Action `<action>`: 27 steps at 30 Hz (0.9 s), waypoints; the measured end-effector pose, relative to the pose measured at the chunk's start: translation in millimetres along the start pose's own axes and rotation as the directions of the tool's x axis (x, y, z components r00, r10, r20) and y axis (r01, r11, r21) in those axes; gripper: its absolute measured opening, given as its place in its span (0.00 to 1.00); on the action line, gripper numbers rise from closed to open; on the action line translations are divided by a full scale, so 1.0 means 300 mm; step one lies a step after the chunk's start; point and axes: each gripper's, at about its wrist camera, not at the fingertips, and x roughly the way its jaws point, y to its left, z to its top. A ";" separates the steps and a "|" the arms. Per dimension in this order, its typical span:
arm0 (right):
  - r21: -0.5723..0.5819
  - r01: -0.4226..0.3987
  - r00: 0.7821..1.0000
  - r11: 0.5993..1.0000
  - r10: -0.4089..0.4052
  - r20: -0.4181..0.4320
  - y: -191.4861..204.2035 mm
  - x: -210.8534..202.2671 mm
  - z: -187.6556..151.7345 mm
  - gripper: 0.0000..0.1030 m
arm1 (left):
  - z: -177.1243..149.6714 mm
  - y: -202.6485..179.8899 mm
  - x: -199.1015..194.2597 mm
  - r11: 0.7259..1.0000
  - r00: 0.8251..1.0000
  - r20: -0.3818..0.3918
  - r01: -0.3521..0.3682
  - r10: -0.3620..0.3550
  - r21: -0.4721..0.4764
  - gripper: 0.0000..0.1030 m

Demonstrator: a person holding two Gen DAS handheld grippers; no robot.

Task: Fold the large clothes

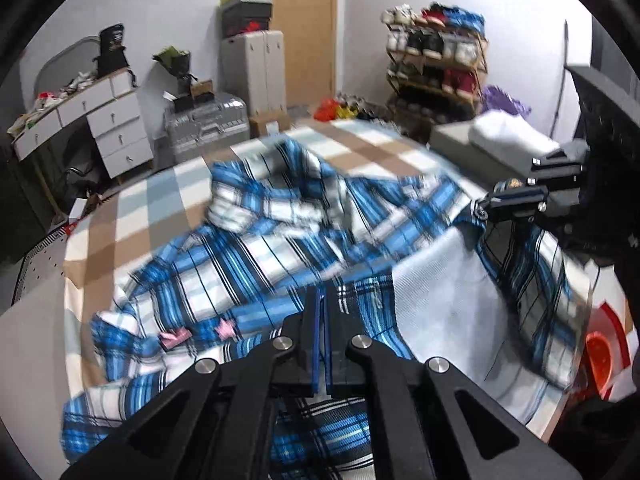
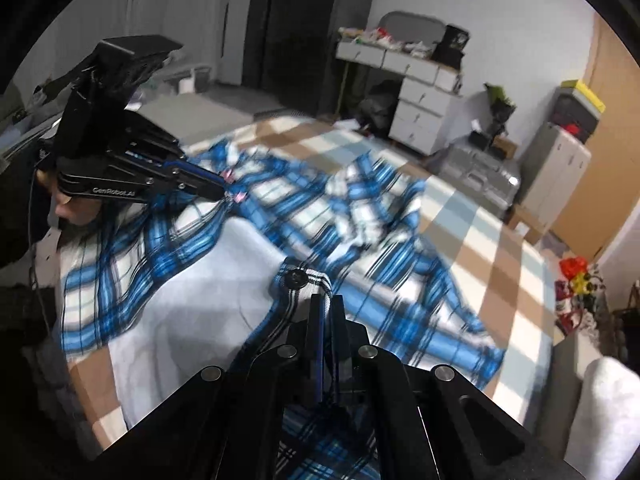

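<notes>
Both pairs of jaws are clenched on cloth. The left gripper pinches an edge of the blue plaid shirt, its blue pads pressed together with fabric caught between them; two pink tags sit on the cloth just left of the tips. The right gripper grips another edge, at a striped band with a dark button lying just beyond its fingertips. In the right wrist view the left gripper shows at the far left, its tips closed on the shirt beside the pink tags, with a hand behind it. In the left wrist view the right gripper enters from the right, holding the cloth's edge. Between the two grips the shirt's pale lining faces up; the rest lies crumpled farther away on the checked bed. Drawers, a suitcase and a shoe rack stand beyond the bed. Both views are somewhat blurred
</notes>
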 end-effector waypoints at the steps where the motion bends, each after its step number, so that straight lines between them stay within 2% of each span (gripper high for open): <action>1: -0.002 0.012 1.000 1.000 -0.012 0.004 -0.013 0.011 0.019 0.01 | 0.009 0.009 -0.004 1.000 1.000 0.007 -0.004 0.004 -0.001 0.00; 4: -0.012 0.037 0.999 0.999 -0.037 0.013 -0.049 0.048 0.066 0.01 | 0.066 0.033 0.025 0.999 0.999 0.022 -0.034 0.034 0.010 0.00; 6: -0.002 0.050 0.999 0.999 -0.050 0.000 -0.075 0.088 0.081 0.01 | 0.086 0.056 0.065 0.996 0.996 0.020 -0.089 0.088 0.014 0.00; 9: 0.021 0.124 0.990 0.992 -0.122 -0.078 -0.123 0.219 0.070 0.01 | 0.071 0.103 0.152 0.994 0.993 -0.031 -0.111 0.110 -0.018 0.00; 11: 0.047 0.178 0.972 0.983 -0.168 -0.163 -0.149 0.304 0.042 0.02 | 0.045 0.137 0.190 0.994 0.994 -0.072 -0.089 0.085 -0.061 0.00; 13: 0.102 0.171 0.970 0.980 -0.150 -0.189 -0.172 0.317 0.010 0.04 | 0.003 0.189 0.173 0.987 0.994 -0.091 -0.074 0.062 -0.143 0.00; 14: 0.134 0.158 0.974 0.978 -0.133 -0.182 -0.183 0.300 -0.006 0.07 | -0.014 0.206 0.147 0.984 0.996 -0.078 -0.054 0.041 -0.170 0.00; 16: 0.189 0.139 0.982 0.972 -0.112 -0.151 -0.210 0.232 -0.034 0.30 | -0.066 0.242 0.080 0.979 0.997 -0.073 -0.039 0.025 -0.199 0.00; 18: 0.225 0.162 0.981 0.961 -0.133 -0.138 -0.232 0.157 -0.056 0.47 | -0.108 0.270 0.003 0.975 0.992 -0.088 -0.109 0.094 -0.194 0.00; 20: 0.246 0.184 0.980 0.952 -0.159 -0.115 -0.244 0.073 -0.082 0.56 | -0.162 0.319 -0.088 0.957 0.985 -0.084 -0.169 0.153 -0.234 0.01; 21: 0.261 0.208 0.977 0.943 -0.185 -0.110 -0.248 0.021 -0.105 0.65 | -0.189 0.342 -0.131 0.946 0.982 -0.086 -0.184 0.167 -0.269 0.07; 22: 0.276 0.222 0.974 0.935 -0.201 -0.104 -0.247 -0.016 -0.118 0.71 | -0.218 0.366 -0.169 0.931 0.981 -0.082 -0.194 0.177 -0.310 0.28; 23: 0.301 0.235 0.972 0.924 -0.216 -0.096 -0.247 -0.057 -0.141 0.73 | -0.250 0.390 -0.205 0.914 0.980 -0.069 -0.199 0.186 -0.354 0.56; 24: 0.331 0.236 0.972 0.914 -0.219 -0.089 -0.244 -0.100 -0.174 0.73 | -0.286 0.412 -0.243 0.895 0.979 -0.050 -0.201 0.198 -0.398 0.61; 25: 0.351 0.234 0.972 0.907 -0.219 -0.081 -0.238 -0.126 -0.195 0.73 | -0.310 0.424 -0.264 0.885 0.981 -0.038 -0.190 0.192 -0.424 0.61; 27: 0.379 0.247 0.969 0.892 -0.233 -0.082 -0.227 -0.154 -0.233 0.75 | -0.338 0.436 -0.261 0.877 0.986 -0.061 -0.164 0.153 -0.451 0.61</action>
